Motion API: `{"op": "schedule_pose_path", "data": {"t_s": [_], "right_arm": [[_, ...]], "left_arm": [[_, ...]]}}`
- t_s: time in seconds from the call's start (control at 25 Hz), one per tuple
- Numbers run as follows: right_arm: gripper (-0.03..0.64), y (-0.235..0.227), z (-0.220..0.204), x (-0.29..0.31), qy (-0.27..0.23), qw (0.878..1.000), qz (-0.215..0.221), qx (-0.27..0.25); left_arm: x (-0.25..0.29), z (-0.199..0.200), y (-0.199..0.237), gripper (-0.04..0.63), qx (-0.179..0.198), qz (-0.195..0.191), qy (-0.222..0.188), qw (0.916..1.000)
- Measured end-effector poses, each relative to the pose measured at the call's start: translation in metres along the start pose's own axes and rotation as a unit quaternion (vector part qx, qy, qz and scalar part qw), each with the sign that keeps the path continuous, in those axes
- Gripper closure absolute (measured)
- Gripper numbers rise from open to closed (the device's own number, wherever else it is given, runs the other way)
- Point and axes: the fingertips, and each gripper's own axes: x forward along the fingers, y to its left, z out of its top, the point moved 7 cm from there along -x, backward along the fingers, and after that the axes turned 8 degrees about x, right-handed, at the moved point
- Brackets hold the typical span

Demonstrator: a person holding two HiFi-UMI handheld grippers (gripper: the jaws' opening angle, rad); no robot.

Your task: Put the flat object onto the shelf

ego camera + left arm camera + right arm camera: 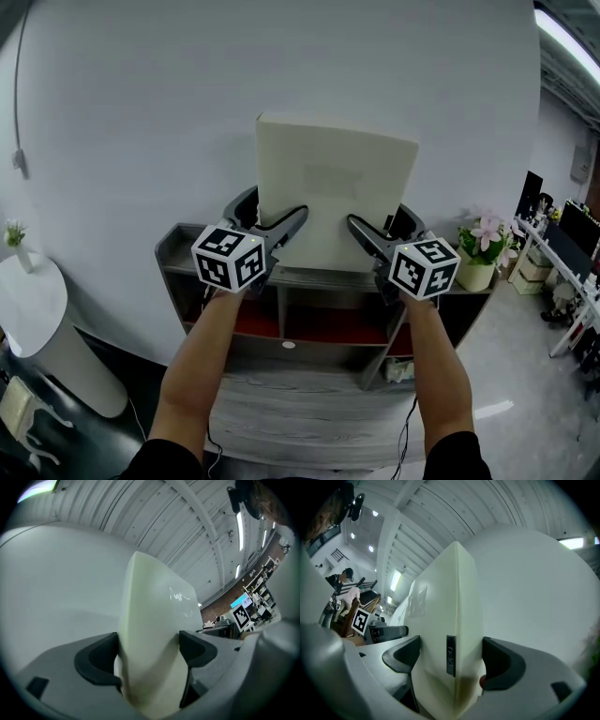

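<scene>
Cream-white flat panel (pixel 333 187) stood upright over the top of the grey shelf (pixel 178 246), close before the wall (pixel 131 112). Whether its lower edge touched the shelf top could not be told. The left hand-held gripper (pixel 147 651) was clenched on the panel's left edge and the right hand-held gripper (pixel 450 656) on its right edge. In each gripper view the pads pressed against both faces.

Judgement: the step in hand was setting the panel down. To do it well, both sides needed to descend level, so that the lower edge landed flat and fully on the top board, clear of the front lip. Neither grip was to be released until the panel rested on the shelf or leaned securely on the wall; otherwise it risked tipping forward.
</scene>
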Motion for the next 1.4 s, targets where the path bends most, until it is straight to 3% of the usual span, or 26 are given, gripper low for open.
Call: {"op": "schedule_pose_path", "data": {"t_s": [0.32,0.68,0.88,1.4], "right_arm": [[0.212,-0.018,-0.014,0.017,0.043,0.999,-0.009,0.012],[0.210,-0.026,-0.021,0.032,0.051,0.999,-0.009,0.016],[0.207,-0.031,-0.028,0.033,0.038,0.999,-0.029,0.019],[0.207,-0.019,-0.026,0.023,0.024,0.998,-0.061,-0.016]], "left_arm": [[0.019,-0.024,0.010,0.184,-0.021,-0.006,0.038,0.9990],[0.027,-0.043,0.021,0.180,-0.052,-0.005,0.046,0.9976],[0.032,-0.048,0.019,0.158,-0.027,0.005,0.054,0.9981],[0.019,-0.043,0.016,0.127,-0.012,0.030,0.051,0.9982]]}}
